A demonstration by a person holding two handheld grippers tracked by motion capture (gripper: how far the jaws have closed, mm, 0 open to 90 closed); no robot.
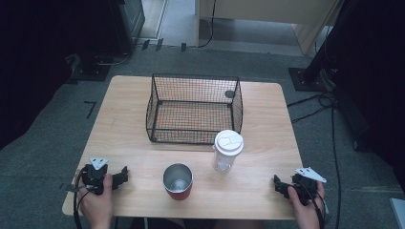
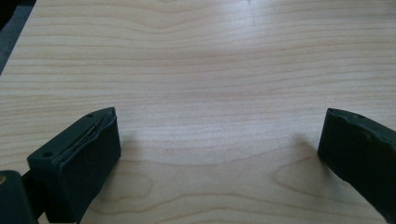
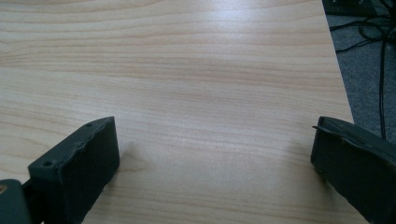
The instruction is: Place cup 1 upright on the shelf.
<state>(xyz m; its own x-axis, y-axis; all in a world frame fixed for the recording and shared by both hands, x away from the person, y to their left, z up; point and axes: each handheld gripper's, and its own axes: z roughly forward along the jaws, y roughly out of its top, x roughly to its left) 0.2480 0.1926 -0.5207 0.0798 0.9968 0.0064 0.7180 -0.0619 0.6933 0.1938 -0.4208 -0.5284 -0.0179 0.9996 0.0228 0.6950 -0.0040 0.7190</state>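
Observation:
A metal cup with a red base [image 1: 178,182] stands near the table's front edge, in the middle. Right of it and a little farther back is a clear plastic bottle with a white lid [image 1: 227,150]. A black wire basket [image 1: 195,109] sits at the table's centre back, with nothing in it. My left gripper [image 1: 119,176] rests at the front left corner, held by a hand, jaws wide apart over bare wood [image 2: 219,135]. My right gripper [image 1: 278,185] rests at the front right, also open over bare wood [image 3: 215,140].
The wooden table [image 1: 124,119] has free room left and right of the basket. Grey carpet surrounds it, with cables [image 1: 329,124] on the floor at the right and dark stands at the back corners.

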